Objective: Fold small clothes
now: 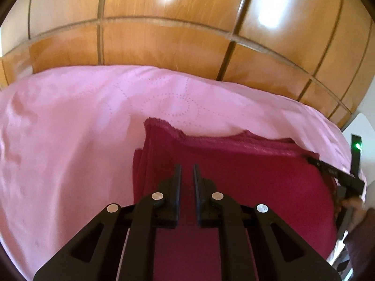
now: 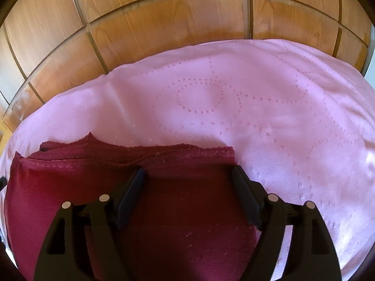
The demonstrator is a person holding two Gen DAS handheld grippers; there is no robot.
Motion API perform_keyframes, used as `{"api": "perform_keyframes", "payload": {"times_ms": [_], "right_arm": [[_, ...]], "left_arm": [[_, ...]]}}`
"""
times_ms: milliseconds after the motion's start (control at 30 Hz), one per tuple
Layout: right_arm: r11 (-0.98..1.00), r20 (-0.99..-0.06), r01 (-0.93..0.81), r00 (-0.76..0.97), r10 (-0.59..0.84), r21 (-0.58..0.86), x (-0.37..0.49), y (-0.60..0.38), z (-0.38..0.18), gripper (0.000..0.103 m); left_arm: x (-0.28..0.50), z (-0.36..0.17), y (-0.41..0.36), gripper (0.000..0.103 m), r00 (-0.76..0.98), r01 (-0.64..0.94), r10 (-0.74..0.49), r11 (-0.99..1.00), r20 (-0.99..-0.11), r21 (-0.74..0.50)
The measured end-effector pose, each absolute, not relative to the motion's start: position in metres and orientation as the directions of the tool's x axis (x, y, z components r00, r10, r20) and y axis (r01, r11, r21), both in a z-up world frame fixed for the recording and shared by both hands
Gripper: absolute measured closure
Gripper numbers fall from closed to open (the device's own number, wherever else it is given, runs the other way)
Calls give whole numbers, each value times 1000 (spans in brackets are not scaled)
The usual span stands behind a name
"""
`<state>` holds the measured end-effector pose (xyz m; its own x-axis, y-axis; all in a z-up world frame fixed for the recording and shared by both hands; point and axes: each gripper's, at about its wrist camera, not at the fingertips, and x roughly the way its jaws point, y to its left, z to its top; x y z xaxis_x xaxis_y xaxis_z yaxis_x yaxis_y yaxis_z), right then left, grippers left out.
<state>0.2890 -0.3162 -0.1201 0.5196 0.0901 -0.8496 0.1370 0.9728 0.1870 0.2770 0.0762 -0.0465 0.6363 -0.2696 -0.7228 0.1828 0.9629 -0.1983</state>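
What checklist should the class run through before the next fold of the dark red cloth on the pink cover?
1. Dark red cloth lies on the pink cover: ok.
2. Cloth already folded over, layered edges showing at the far side: ok.
3. Far edges lined up: not ok, they look wavy and uneven.
4. Right tool open above the cloth, nothing pinched: ok.
5. Left tool nearly shut, no cloth between its fingers: ok.
6. Near edge of the cloth flat: cannot tell, the tools hide it.

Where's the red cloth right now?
The red cloth lies folded on the pink bedspread, lower left in the right wrist view, under the open right gripper.
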Motion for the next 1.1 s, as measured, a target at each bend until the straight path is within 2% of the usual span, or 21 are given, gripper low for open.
{"api": "perform_keyframes", "payload": {"times_ms": [367,400,433,467,500,667,700,733,867,1100], "right_arm": [[976,-849,138,523,74,170,286,-315,-118,25],[976,-850,138,523,71,167,286,-314,-118,25],[977,-850,139,522,69,165,286,-314,-118,25],[977,-850,140,522,67,162,286,-313,-117,25],[977,-851,140,522,64,159,285,-313,-117,24],[979,-856,147,516,44,138,285,-310,-116,20],[980,-859,155,511,30,126,285,-310,-116,7],[978,-873,181,488,4,106,286,-311,-117,2],[955,-895,251,446,30,157,284,-324,-115,2],[939,-876,255,474,86,230,256,-339,-92,2]], "left_arm": [[220,-47,75,95,654,189,-244,969,-716,-157],[217,-47,75,89,654,189,-241,970,-717,-153],[213,-48,76,67,657,182,-236,971,-716,-154],[209,-47,78,50,665,172,-233,972,-709,-158],[205,-46,79,49,676,163,-231,973,-700,-163],[194,-43,81,49,683,160,-234,972,-692,-171],[192,-42,81,49,684,161,-235,972,-691,-171],[190,-42,82,49,686,160,-233,972,-689,-170],[184,-43,82,49,692,161,-227,974,-686,-161],[178,-48,84,49,691,160,-218,976,-689,-148]]}}
